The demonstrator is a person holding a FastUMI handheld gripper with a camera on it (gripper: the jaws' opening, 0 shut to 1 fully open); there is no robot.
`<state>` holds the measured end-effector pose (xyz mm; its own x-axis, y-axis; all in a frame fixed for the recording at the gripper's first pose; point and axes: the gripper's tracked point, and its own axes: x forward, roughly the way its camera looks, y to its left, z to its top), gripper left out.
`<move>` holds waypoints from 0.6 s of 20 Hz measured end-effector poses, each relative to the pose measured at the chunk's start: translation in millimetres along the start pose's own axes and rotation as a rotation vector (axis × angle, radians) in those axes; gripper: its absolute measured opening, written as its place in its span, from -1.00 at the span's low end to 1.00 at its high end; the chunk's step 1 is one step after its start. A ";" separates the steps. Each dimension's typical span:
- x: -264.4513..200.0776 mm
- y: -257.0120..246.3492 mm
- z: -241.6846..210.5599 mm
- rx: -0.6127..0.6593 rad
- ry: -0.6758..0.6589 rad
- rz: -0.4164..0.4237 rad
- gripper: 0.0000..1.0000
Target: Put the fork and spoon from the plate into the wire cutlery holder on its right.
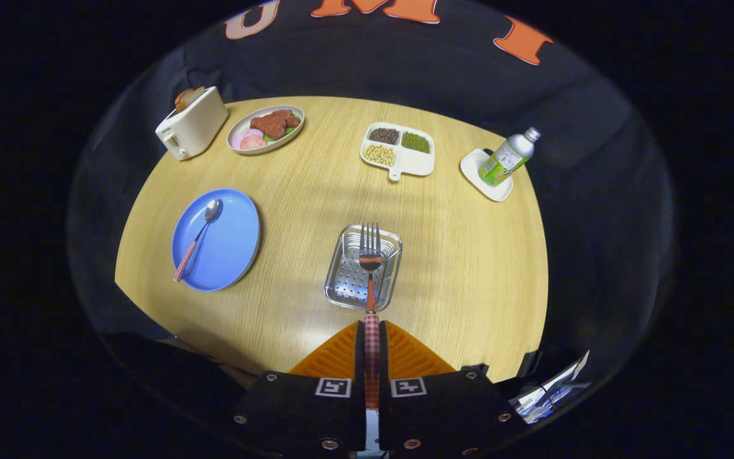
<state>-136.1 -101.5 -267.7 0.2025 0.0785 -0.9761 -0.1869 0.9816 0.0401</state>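
The fork (370,255) is clamped by its checked handle between the closed tongs (372,338), tines pointing away over the wire cutlery holder (362,275) just ahead. The spoon (196,240) lies on the blue plate (230,245) to the left, on the desk (469,255). Risk: released this high and nearly level, the fork could bounce off the holder's near rim, or tip out.

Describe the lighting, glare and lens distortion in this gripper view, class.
Gripper view: the fisheye lens bows the round table edge; light falls brightest mid-table and fades toward the rim; glare glints off the metal cutlery holder beneath the fork, whose handle the tongs clamp; the spoon on the blue plate stays sharp.
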 end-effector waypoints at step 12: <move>22.1 -6.5 5.9 -0.022 0.227 0.048 -0.83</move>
<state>-124.8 -105.1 -288.3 -0.0278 0.0815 -0.9963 -0.2126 0.9734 0.0855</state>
